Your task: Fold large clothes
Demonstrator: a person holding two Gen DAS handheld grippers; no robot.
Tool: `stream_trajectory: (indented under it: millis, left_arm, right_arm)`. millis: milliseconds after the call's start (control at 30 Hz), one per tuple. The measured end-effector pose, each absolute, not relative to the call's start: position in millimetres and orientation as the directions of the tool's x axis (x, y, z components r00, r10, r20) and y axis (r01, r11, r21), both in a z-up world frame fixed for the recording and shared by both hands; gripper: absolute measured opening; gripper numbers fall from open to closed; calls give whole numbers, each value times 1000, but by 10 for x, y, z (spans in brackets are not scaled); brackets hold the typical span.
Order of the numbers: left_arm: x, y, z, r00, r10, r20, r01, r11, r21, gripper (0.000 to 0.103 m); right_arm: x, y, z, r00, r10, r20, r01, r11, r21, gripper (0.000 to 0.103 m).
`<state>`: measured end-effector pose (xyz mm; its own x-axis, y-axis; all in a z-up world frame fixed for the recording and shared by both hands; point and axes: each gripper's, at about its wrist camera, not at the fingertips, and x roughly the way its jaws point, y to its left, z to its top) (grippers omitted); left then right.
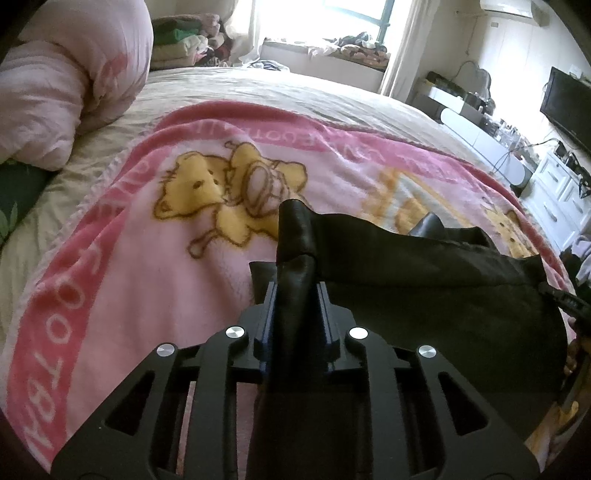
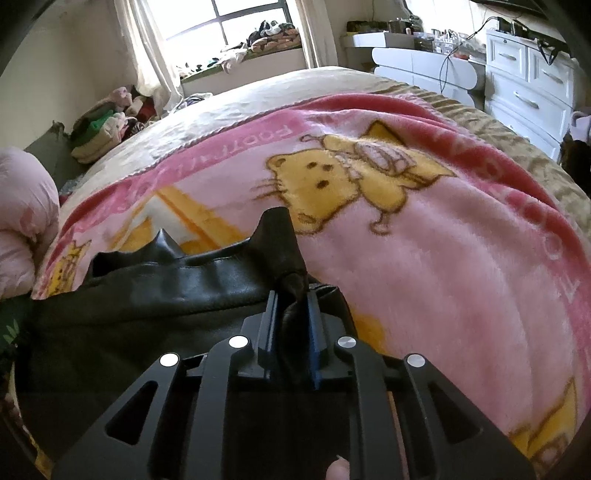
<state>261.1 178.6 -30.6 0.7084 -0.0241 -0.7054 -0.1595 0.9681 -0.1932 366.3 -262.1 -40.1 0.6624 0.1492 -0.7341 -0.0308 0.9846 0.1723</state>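
Each view is taken from just behind its own fingers, tilted down and close over the pink bear blanket [image 1: 122,266] on the bed. Blanket, black garment [image 2: 155,295] and far window [image 1: 354,18] are shared by both.

A blanket [image 1: 147,266] lies spread on a bed [image 1: 258,88]. A garment [image 1: 424,288] lies on the blanket's near part. A rolled quilt [image 1: 66,81] sits at the bed's left, folded clothes [image 1: 177,44] behind it.
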Motion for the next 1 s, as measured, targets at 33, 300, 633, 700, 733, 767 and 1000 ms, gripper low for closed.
stream_trajectory:
  millis: [33,300,633,700,733,767,1000]
  left_arm:
    - [2612,1781,-307,708,-24,-706,-160,968,-193,15]
    - [2598,1755,-265,698,31,-715,-185,973,-139,27]
    - [2429,1873,73,733,75,-676,-235,961,-148,74]
    - [2355,1864,176,746,59,-663,-225,960,-167,80]
    - [2328,1842,204,750,58,-659,-222,961,-167,84]
    - [2296,1818,236,753,55,-656,-216,962,-167,85]
    - [1933,1480,245,752,-23,-659,-137,972,-190,91]
  right_arm:
    - [3662,-2610,-397,662,146,-735,-32,985,167,14]
    - [3562,-2621,-334,665,116,-738,-16,990,142,61]
    - [3084,-2752,-156,679,184,-711,-48,977,207,73]
    - [2965,-2751,-93,685,192,-703,-66,977,202,74]
    - [2898,-2756,-63,688,196,-699,-75,977,200,74]
    - [2863,-2751,-53,686,200,-700,-82,977,199,75]
    - [2589,-2760,-71,680,190,-708,-92,980,175,75]
